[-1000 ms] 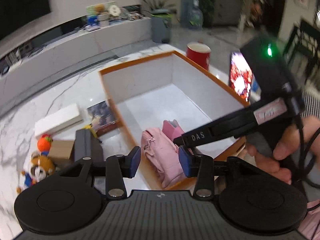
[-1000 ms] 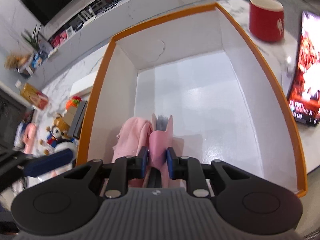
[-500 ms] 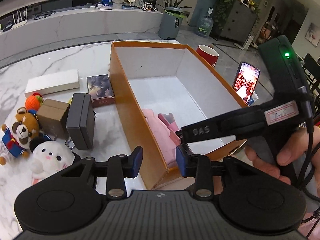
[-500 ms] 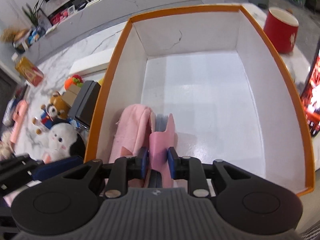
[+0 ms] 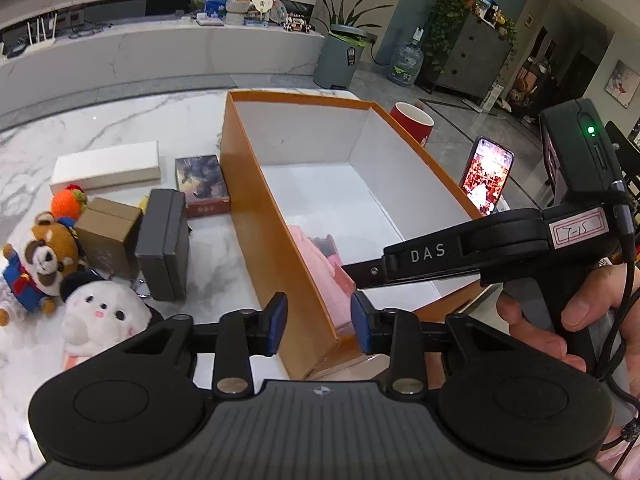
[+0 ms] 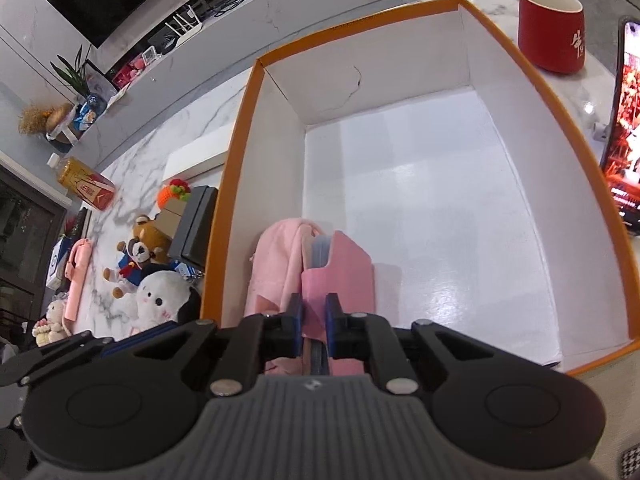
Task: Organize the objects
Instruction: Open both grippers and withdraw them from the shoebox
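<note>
Inspector A: Largest item first. The marble table (image 5: 192,120) fills the left half of the left wrist view. On it, centre frame, stands the orange box (image 5: 256,216), open-topped with a white lining.

Inspector B: Confirmed in the right wrist view: orange box (image 6: 236,184) takes up most of the frame, floor mostly bare. At its lower left, against the left wall, a pink backpack (image 6: 276,264) leans, and touching its right side stands a pink card holder (image 6: 344,260) with grey cards showing at its top.

Inspector A: State of the right gripper (image 6: 313,322)?

Inspector B: Clamped tight on the lower edge of the pink card holder; its jaws have just been closing, with the holder between them.

Inspector A: The left gripper (image 5: 316,322), bottom centre, has a gap between its pads. The jaws have just been closing, and the box's near corner lies in line with the gap; I cannot tell whether the pads touch it.

Inspector B: Loose items?

Inspector A: Left of the box: white flat box (image 5: 106,166), picture book (image 5: 202,184), grey case (image 5: 164,248), brown carton (image 5: 108,232), bear toy (image 5: 40,256), white plush (image 5: 106,312), orange knitted toy (image 5: 68,200). Right of the box: red mug (image 5: 414,122) and a lit phone (image 5: 486,176).
</note>
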`<state>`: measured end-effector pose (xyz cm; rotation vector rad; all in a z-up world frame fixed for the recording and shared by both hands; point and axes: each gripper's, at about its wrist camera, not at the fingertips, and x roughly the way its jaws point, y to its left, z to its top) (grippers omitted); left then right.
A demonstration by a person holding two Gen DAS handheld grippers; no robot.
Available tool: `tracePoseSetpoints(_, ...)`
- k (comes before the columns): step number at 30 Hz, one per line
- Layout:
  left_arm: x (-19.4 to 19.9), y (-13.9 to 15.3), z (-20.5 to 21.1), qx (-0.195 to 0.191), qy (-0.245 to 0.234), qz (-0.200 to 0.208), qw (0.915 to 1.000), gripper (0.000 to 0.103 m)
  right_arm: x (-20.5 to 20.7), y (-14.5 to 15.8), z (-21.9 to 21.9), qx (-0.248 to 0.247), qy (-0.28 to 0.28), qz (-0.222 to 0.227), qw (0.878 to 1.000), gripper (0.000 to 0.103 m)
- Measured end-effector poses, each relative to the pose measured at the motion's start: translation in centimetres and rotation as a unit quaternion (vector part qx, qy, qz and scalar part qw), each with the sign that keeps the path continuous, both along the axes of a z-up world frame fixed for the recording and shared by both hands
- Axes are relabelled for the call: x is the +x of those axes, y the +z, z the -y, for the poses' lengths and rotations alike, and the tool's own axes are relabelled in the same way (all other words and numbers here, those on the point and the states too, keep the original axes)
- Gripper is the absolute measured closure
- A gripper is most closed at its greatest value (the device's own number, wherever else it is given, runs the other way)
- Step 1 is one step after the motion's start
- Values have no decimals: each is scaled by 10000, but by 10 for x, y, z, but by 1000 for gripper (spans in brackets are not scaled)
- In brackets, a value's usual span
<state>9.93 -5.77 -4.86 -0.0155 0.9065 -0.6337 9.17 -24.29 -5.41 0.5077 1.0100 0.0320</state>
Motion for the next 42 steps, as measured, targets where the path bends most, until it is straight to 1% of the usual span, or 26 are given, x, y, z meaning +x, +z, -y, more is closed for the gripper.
tracePoseSetpoints(2, 0, -2, 2, 36, -7, -44, 10000, 73, 1, 1, -4, -166, 85, 41, 9998, 91)
tracePoseSetpoints(3, -1, -3, 4, 44, -15, -28, 10000, 77, 1, 2, -8, -302, 139, 69, 9994, 91)
tracePoseSetpoints(5, -3, -4, 6, 28, -52, -3, 10000, 80, 0, 4, -20, -675, 290, 160, 9972, 91)
tracePoseSetpoints(7, -3, -3, 7, 107, -43, 30, 9999, 85, 0, 3, -34, -1050, 441, 247, 9932, 91)
tracePoseSetpoints(9, -2, -3, 7, 118, -58, 20, 9999, 86, 3, -1, -40, -1268, 463, 273, 9905, 91)
tracePoseSetpoints(10, -2, -3, 6, 105, -61, 3, 9999, 86, 6, -4, -39, -1232, 411, 227, 9913, 94)
tracePoseSetpoints(11, -2, -3, 6, 102, -68, -1, 9999, 86, 9, -8, -35, -1100, 357, 111, 9932, 99)
tracePoseSetpoints(12, -2, -3, 6, 98, -68, 7, 9999, 86, 9, -12, -30, -871, 334, 2, 9956, 101)
tracePoseSetpoints(13, -2, -4, 6, 89, -77, 4, 9999, 86, 8, -14, -27, -653, 342, -80, 9972, 103)
tracePoseSetpoints(14, -3, -4, 6, 110, -76, 21, 9999, 86, 6, -15, -25, -580, 334, -99, 9977, 103)
tracePoseSetpoints(16, -3, -4, 7, 126, -65, 40, 9999, 86, 2, -12, -25, -675, 346, -18, 9971, 103)
tracePoseSetpoints(19, -3, -2, 6, 101, -64, 50, 9999, 86, 1, -12, -25, -619, 394, 19, 9973, 103)
tracePoseSetpoints(23, -4, 0, 3, 109, -60, 81, 9999, 86, -1, -7, -19, -505, 361, 91, 9980, 100)
tracePoseSetpoints(30, -2, 3, 2, 59, -46, 119, 9999, 86, -6, 4, -10, -548, 383, 239, 9975, 98)
tracePoseSetpoints(31, -2, 3, 2, 46, -56, 117, 9999, 86, -5, 5, -7, -582, 345, 233, 9974, 97)
tracePoseSetpoints(33, -1, 4, 2, 12, -57, 110, 9999, 86, 0, 4, 2, -727, 194, 118, 9971, 86)
tracePoseSetpoints(34, 0, 4, 2, -21, -53, 95, 9999, 86, 5, 2, 6, -817, 99, 4, 9966, 74)
tracePoseSetpoints(35, 1, 3, 1, -55, -35, 76, 10000, 86, 9, 0, 11, -867, 24, -101, 9962, 65)
tracePoseSetpoints(37, 3, 2, 1, -109, 10, 34, 9999, 86, 15, -5, 18, -927, -96, -277, 9953, 66)
tracePoseSetpoints(38, 4, 2, 0, -122, 24, 15, 9999, 86, 18, -6, 19, -918, -64, -316, 9953, 66)
tracePoseSetpoints(40, 4, 1, -1, -125, 62, 8, 9999, 86, 21, -9, 20, -872, -58, -380, 9954, 66)
tracePoseSetpoints(42, 4, 2, -3, -107, 97, 32, 9999, 84, 21, -8, 18, -944, -49, -353, 9949, 66)
